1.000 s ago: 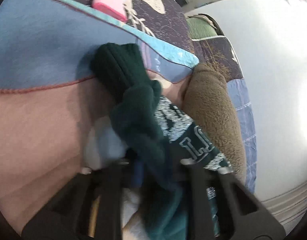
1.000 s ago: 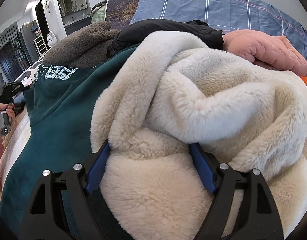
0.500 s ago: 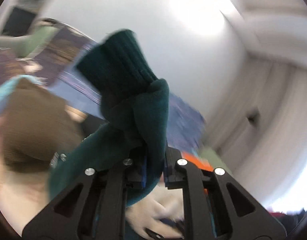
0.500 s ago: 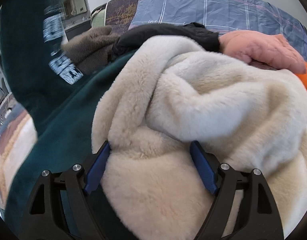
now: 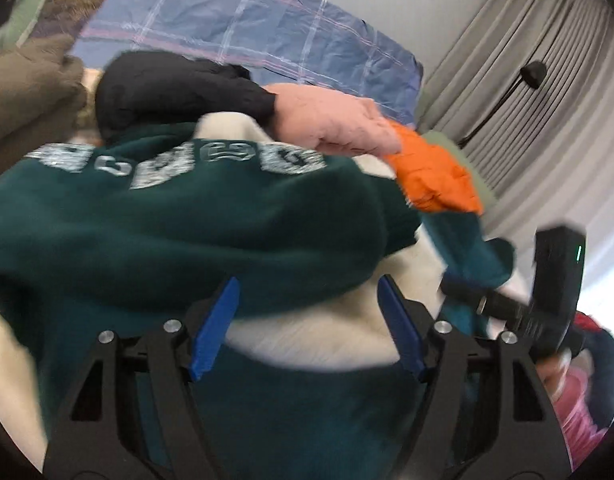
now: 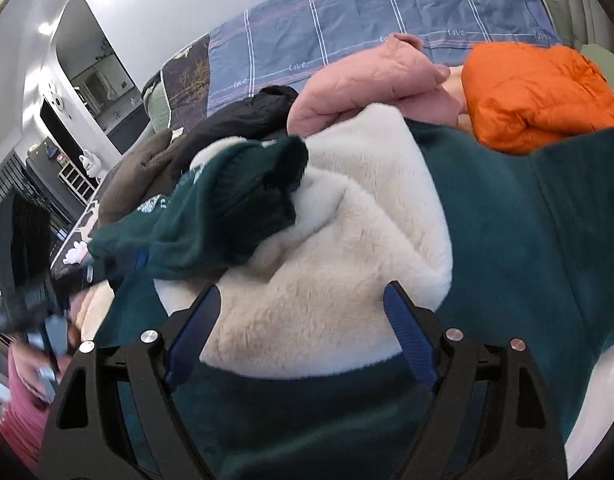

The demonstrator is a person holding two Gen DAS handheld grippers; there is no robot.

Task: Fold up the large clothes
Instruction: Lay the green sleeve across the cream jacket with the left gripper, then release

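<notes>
A dark green sweatshirt [image 5: 195, 232] with silver letters lies across a cream fleece garment [image 5: 315, 332]. My left gripper [image 5: 307, 320] is open above both, its blue pads [image 5: 215, 328] spread wide and holding nothing. In the right wrist view the green sweatshirt [image 6: 507, 240] spreads to the right, and its ribbed sleeve [image 6: 227, 208] lies folded over the cream fleece [image 6: 327, 264]. My right gripper [image 6: 303, 332] is open over the fleece, empty. The right gripper's body [image 5: 555, 292] shows at the right of the left wrist view.
A pink padded jacket [image 6: 367, 84], an orange padded jacket [image 6: 539, 96], a black garment [image 6: 243, 120] and a brown fleece [image 6: 143, 176] are piled behind, on a blue checked bedcover [image 6: 367, 16]. Grey curtains [image 5: 527, 60] hang at the right.
My left gripper swung the green sleeve up and over onto the fleece, then let go and opened. My right gripper stayed open and shifted slightly.
</notes>
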